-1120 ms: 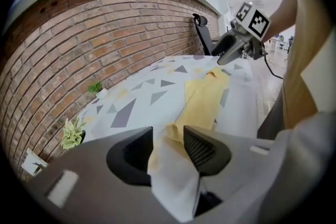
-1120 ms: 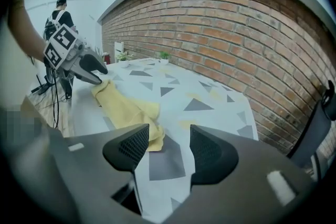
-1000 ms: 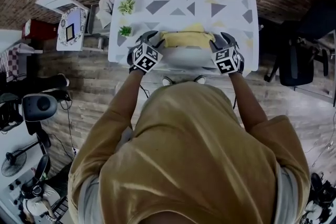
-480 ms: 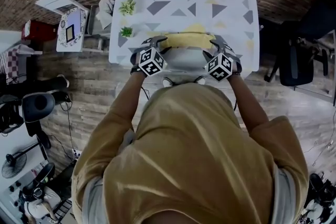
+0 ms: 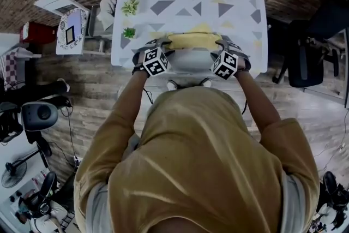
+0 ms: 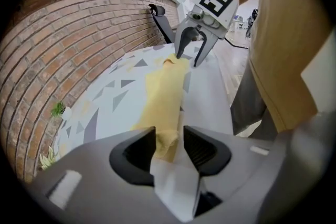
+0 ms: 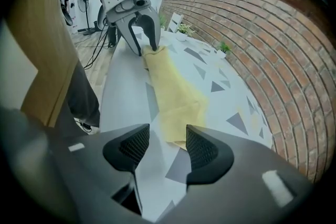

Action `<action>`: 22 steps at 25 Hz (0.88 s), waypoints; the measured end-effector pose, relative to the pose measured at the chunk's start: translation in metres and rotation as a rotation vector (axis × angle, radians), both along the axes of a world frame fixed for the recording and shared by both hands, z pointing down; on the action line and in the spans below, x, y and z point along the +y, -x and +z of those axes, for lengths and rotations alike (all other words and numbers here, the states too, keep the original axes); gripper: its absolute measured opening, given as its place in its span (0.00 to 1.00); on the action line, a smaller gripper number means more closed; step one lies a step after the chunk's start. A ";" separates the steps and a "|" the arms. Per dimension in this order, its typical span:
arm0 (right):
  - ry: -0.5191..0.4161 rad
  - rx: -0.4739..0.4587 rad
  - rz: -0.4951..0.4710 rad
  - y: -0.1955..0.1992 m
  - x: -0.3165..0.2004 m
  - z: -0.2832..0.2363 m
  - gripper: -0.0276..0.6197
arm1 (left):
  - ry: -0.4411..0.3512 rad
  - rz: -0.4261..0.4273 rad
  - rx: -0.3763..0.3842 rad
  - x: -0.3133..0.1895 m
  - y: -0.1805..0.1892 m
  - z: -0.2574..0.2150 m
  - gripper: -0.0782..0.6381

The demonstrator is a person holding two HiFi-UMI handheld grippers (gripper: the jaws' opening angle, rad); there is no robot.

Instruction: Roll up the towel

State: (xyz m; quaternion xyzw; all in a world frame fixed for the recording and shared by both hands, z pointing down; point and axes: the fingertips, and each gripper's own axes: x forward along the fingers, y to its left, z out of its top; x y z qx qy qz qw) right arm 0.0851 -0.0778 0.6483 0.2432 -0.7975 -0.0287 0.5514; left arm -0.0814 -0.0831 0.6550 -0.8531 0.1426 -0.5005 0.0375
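Jaws first: the left gripper [image 6: 168,136] has its jaws only a little apart, with the left end of the towel [image 6: 165,92] tucked between them. The cloth sits against one pad, but there's a sliver of surface [image 5: 191,3] showing next to the other pad, so I'd call it cradled, not pinched. The right gripper [image 7: 167,136] has its jaws wider apart and nothing clamped. The towel's right-end corner lies flat on the surface just past the pads.

The towel is yellow and lies as a long narrow band along the near edge of the surface, running left to right between the two grippers. Progress-wise I'd say it's a good way in, since most of it is bunched into a thick strip. But the right gripper view shows a flat flap spread out on the far side near the right end, so it's not a tight roll yet. What's left, I reckon, is taking up that flap and tidying the ends.

Further out, a few little potted plants [image 5: 131,6] sit along the left and far edges of the surface, with a brick wall [image 7: 262,34] beyond.
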 end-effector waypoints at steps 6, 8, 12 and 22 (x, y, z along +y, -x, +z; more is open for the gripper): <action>0.019 0.053 -0.061 -0.001 -0.006 0.002 0.38 | 0.034 0.045 -0.038 0.001 0.005 0.006 0.38; 0.023 0.083 -0.086 -0.001 -0.007 0.004 0.37 | 0.041 0.054 -0.048 0.002 0.007 0.007 0.38; 0.045 0.106 -0.112 -0.001 -0.008 0.007 0.35 | 0.051 0.073 -0.054 0.002 0.007 0.007 0.38; 0.136 0.085 -0.046 -0.003 0.001 0.017 0.24 | 0.124 0.054 -0.004 0.001 0.009 0.008 0.35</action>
